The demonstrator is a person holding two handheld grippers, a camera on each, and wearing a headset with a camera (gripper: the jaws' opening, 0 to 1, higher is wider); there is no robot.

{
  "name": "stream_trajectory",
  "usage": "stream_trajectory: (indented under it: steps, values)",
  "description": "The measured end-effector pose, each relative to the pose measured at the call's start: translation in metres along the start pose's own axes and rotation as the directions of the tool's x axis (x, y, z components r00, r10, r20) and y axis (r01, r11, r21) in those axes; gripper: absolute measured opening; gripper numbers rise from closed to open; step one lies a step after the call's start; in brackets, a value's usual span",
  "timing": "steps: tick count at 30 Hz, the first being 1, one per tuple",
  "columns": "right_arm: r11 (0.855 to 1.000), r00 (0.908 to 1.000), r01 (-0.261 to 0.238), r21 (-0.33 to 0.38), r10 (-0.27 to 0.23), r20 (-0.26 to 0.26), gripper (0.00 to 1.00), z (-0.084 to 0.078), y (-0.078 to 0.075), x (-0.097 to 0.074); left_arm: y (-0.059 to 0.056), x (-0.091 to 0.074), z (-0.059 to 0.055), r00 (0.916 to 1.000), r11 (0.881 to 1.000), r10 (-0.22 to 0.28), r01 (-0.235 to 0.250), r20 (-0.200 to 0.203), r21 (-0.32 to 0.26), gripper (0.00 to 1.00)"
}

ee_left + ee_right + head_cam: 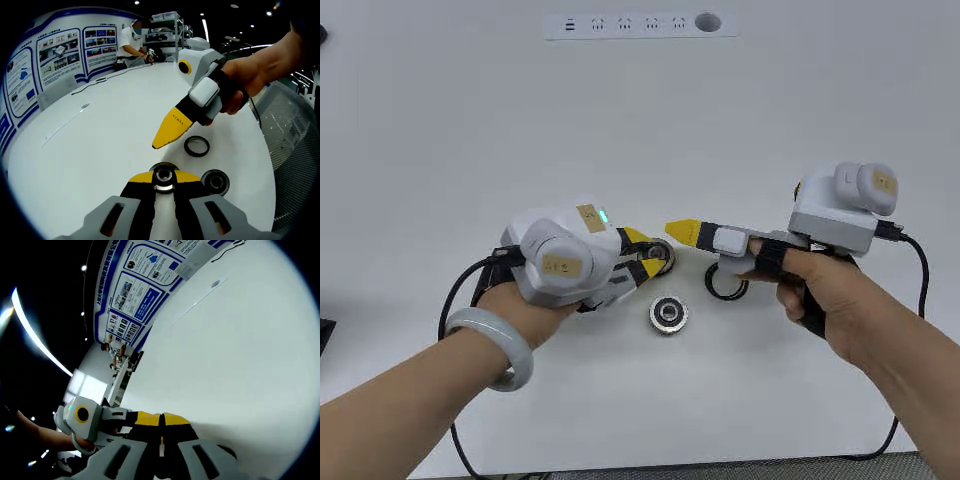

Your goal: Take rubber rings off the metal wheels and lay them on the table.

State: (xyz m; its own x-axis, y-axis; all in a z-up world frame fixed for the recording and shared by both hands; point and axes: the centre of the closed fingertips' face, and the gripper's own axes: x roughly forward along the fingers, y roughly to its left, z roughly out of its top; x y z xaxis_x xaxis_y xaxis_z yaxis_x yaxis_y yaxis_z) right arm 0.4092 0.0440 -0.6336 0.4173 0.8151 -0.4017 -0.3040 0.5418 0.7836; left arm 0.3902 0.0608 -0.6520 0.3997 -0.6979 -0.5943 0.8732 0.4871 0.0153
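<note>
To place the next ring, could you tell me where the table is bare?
Bare: the stretch between the power strip and the grippers, and the near table, this side of the loose wheel. Crowded: the middle, where the left gripper clamps a wheel and the right gripper hangs over a rubber ring.

Left gripper (pixel 653 257), right gripper (pixel 682 231): white bodies, black jaws, yellow tips. Rubber ring (pixel 186 147): black. Wheel (pixel 164 176): silver, black-rimmed. Table (pixel 620 130): white.
</note>
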Motion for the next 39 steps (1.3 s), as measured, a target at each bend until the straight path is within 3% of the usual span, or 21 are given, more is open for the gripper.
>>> stream_trajectory:
  steps: [1, 6, 18, 39]
  values:
    - [1.000, 0.9998, 0.019, -0.008, -0.019, -0.012, 0.02, -0.003, -0.006, -0.002, 0.000, 0.000, 0.000, 1.0000, 1.000, 0.000, 0.000, 0.000, -0.001, 0.13]
    - [1.000, 0.9994, 0.022, 0.018, -0.021, -0.028, 0.06, -0.010, -0.012, -0.006, 0.000, 0.000, 0.000, 1.0000, 1.000, 0.001, -0.001, 0.004, -0.003, 0.13]
    - [1.000, 0.9972, -0.017, -0.017, 0.016, -0.074, 0.21, -0.020, -0.004, 0.010, 0.001, 0.000, 0.000, 1.0000, 1.000, -0.001, 0.001, 0.007, -0.005, 0.13]
    - [0.999, 0.9930, -0.042, 0.027, 0.045, -0.110, 0.21, -0.027, -0.005, 0.013, 0.000, -0.001, 0.001, 1.0000, 1.000, -0.001, 0.001, 0.010, -0.008, 0.13]
